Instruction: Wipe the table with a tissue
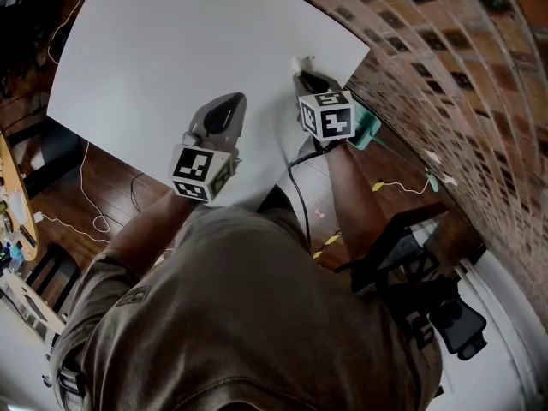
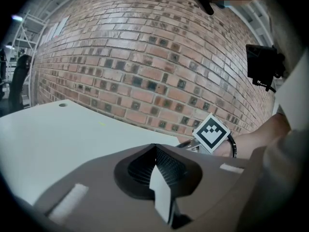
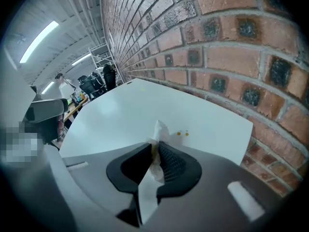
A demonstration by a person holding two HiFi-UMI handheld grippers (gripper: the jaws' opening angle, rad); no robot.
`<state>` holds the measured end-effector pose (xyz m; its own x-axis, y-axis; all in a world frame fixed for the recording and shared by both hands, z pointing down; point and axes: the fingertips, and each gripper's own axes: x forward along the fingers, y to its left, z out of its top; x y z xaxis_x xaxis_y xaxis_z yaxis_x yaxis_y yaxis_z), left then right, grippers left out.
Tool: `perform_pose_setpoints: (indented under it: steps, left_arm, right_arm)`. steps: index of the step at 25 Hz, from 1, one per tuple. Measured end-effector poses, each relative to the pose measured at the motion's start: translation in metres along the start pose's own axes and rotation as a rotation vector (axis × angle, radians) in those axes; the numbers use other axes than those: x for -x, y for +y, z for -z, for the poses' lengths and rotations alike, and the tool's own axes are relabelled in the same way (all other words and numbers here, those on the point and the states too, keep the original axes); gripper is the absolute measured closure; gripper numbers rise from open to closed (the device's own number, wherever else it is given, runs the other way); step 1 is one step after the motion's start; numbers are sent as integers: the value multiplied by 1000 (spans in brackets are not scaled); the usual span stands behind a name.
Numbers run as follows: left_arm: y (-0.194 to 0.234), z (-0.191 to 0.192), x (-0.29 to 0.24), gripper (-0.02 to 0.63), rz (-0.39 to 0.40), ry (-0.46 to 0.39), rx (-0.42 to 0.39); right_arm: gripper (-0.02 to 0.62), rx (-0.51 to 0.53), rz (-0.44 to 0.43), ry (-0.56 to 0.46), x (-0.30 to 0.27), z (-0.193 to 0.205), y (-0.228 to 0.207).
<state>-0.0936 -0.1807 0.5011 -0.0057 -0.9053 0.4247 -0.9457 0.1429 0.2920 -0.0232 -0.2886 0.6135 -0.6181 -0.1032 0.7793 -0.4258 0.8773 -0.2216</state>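
Now right claw (image 3: 155, 149) tight on tissue (image 3: 159, 129) near yellow spots (image 3: 179, 134), left claw (image 2: 155, 153) together.

No words, brands or numbers can be read: the marker cubes on the left gripper (image 1: 229, 101) and right gripper (image 1: 302, 74) show only black-and-white squares, and the sleeve patch (image 1: 133, 296) is too blurred.

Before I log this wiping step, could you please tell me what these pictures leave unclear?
Crumpled white tissue: whether it touches the white table; head view, right gripper covers most.
Two tiny orange spots: right gripper view, too small to identify.
Teal object: head view, same gripper hides part.
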Motion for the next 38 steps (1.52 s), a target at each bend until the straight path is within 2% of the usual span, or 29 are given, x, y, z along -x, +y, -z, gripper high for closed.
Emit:
perform_pose_setpoints:
  steps: [3,7,10,13,24,38]
  left_arm:
    - [-2,-2,0,604,3,-2,-6]
    - [-4,-5,-3,604,7,-10,-12]
    - [-3,-8,-4,604,2,-13,-12]
    - [-2,-9,-5,604,-4,-14,-15]
    - [6,-4,-4,604,-26,-4,1]
    - [23,-1,8,604,-55,-13,25]
  right_arm:
    - [535,-18,25,-24,9,-5,-13]
    - [535,-63,89,-77,22,-11,-55]
    - [535,-86,135,-79,32,-16,-78]
    - [534,-96,145,-85,32,-19,-87]
    - [534,-102,132,-38,14,-11,-87]
    - [534,-55,69,-23,-8,-27,-48]
